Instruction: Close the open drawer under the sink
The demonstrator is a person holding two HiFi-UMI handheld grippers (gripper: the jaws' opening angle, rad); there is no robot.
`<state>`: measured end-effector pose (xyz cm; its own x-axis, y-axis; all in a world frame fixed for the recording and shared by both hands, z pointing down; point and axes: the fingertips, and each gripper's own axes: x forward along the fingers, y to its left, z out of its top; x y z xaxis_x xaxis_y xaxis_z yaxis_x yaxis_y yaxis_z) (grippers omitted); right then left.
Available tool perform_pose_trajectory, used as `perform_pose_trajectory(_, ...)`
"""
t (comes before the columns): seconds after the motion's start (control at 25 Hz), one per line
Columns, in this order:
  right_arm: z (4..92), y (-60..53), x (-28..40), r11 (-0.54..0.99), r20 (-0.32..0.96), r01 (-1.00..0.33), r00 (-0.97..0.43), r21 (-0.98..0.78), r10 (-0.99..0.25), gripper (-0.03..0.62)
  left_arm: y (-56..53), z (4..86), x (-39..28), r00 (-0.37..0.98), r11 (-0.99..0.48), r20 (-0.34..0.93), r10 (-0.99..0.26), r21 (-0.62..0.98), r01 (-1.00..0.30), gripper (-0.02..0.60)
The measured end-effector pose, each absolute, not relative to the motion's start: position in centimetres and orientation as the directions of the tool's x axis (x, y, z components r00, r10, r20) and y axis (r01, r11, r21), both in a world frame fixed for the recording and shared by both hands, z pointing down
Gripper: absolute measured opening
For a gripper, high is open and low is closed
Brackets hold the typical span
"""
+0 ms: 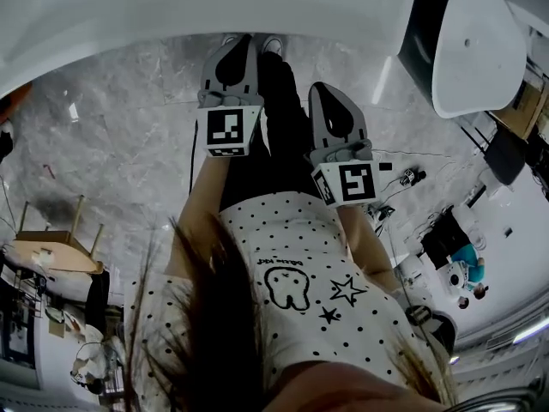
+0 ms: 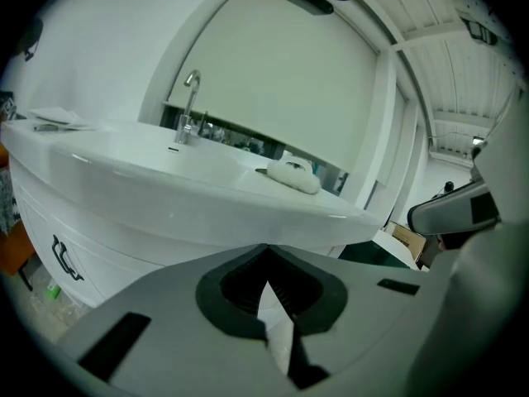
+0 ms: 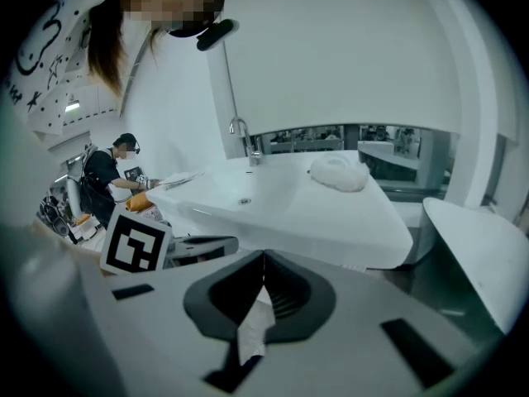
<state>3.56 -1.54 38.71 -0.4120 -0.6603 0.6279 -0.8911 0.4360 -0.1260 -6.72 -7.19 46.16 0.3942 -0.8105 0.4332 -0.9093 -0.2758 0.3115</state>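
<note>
The white sink counter [image 2: 173, 184] fills the left gripper view, with a chrome tap [image 2: 192, 98] and a white cloth [image 2: 293, 174] on it. Below the basin, the curved cabinet front carries a black drawer handle [image 2: 64, 259]; that front looks flush with the cabinet. My left gripper [image 2: 266, 248] is shut with nothing between its jaws, held off the counter's edge. My right gripper [image 3: 263, 256] is also shut and empty, facing the sink [image 3: 281, 205] from further right. In the head view both grippers [image 1: 238, 48] [image 1: 324, 94] hang side by side above the grey floor, just short of the counter [image 1: 214, 15].
A white rounded fixture [image 1: 476, 41] stands to the right of the sink. A small wooden stool [image 1: 51, 245] is on the left, and cables [image 1: 403, 178] lie on the floor to the right. People work in the background [image 3: 107, 180].
</note>
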Motion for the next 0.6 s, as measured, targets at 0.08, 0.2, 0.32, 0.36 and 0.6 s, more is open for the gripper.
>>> perform_pose_trajectory(0.08, 37.9, -1.7, 3.5, 0.442, 0.623, -0.89, -0.41, -0.114, -0.666, 0.014, -7.3, 44.8, -6.7, 0.402, -0.289, 0.424, -0.811, 0.308, -0.907, 0.005)
perform_pose_trajectory(0.2, 36.6, -2.1, 3.0, 0.449, 0.603, -0.887, -0.416, -0.106, -0.681, 0.014, -7.8, 42.5, -6.9, 0.411, -0.304, 0.4, -0.819, 0.304, -0.903, 0.005)
perform_pose_trajectory(0.32, 34.9, -2.3, 2.8, 0.442, 0.586, -0.892, -0.411, -0.099, -0.698, 0.014, -8.0, 40.2, -6.8, 0.421, -0.322, 0.377, -0.825, 0.297, -0.899, 0.005)
perform_pose_trajectory(0.36, 34.3, -2.4, 2.8, 0.441, 0.583, -0.893, -0.409, -0.095, -0.702, 0.014, -8.0, 39.4, -6.6, 0.425, -0.329, 0.369, -0.826, 0.297, -0.896, 0.005)
perform_pose_trajectory(0.6, 31.0, -3.1, 2.4, 0.449, 0.541, -0.891, -0.411, -0.068, -0.734, 0.014, -8.8, 34.9, -6.9, 0.412, -0.329, 0.323, -0.852, 0.282, -0.901, 0.005)
